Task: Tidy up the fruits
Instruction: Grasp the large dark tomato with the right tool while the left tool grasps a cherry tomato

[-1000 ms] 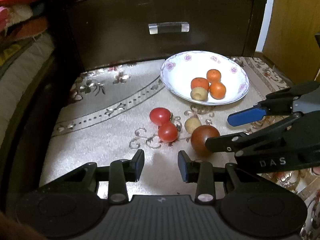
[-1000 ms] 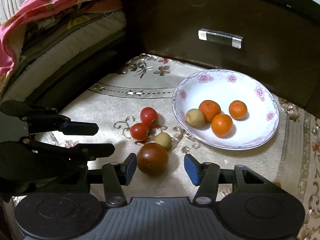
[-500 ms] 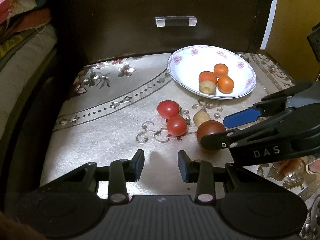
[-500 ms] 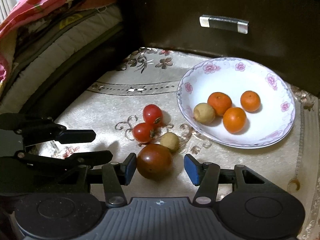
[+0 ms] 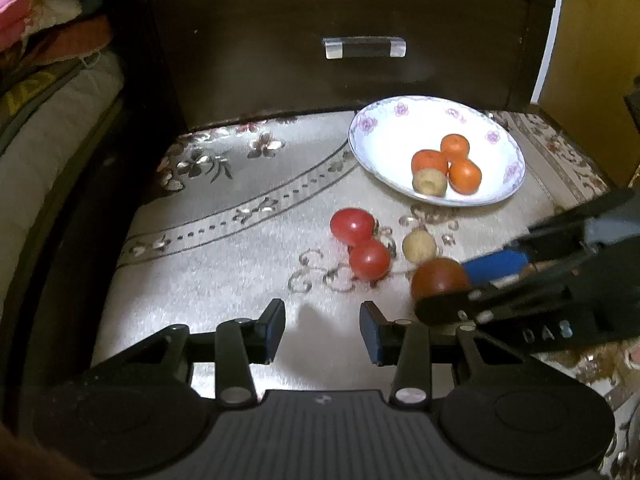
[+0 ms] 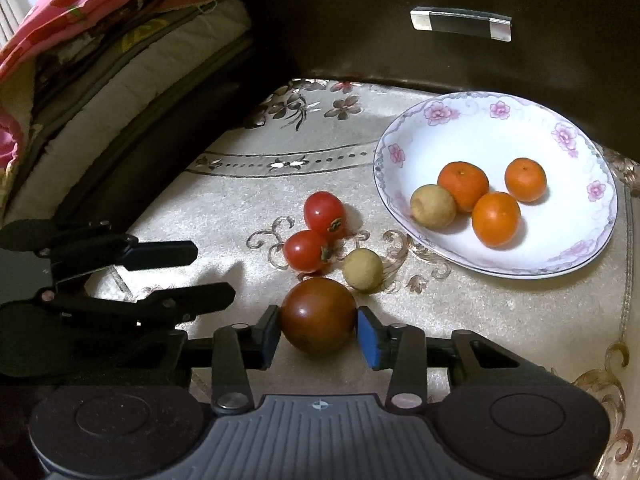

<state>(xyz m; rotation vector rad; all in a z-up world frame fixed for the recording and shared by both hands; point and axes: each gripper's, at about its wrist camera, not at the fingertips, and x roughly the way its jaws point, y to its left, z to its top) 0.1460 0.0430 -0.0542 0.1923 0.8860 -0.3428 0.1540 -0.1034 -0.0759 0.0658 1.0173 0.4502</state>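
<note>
A dark brown-red tomato [image 6: 318, 315] sits on the patterned cloth between the pads of my right gripper [image 6: 318, 330], which has closed onto it; it also shows in the left wrist view [image 5: 439, 280]. Two red cherry tomatoes [image 6: 324, 212] [image 6: 306, 250] and a small tan fruit [image 6: 363, 269] lie just beyond it. A white floral plate [image 6: 472, 128] holds three oranges [image 6: 495, 218] and a tan fruit [image 6: 433, 206]. My left gripper [image 5: 322, 330] is open and empty, over bare cloth left of the fruit.
A dark wooden drawer front [image 5: 360, 12] with a clear handle [image 5: 364, 47] stands behind the cloth. Stacked bedding [image 6: 80, 40] lies on the left. A yellow wooden panel [image 5: 592, 60] is at the far right.
My right gripper moved forward around the dark tomato and its jaws narrowed onto it. The left gripper stayed open and shifted slightly back.
</note>
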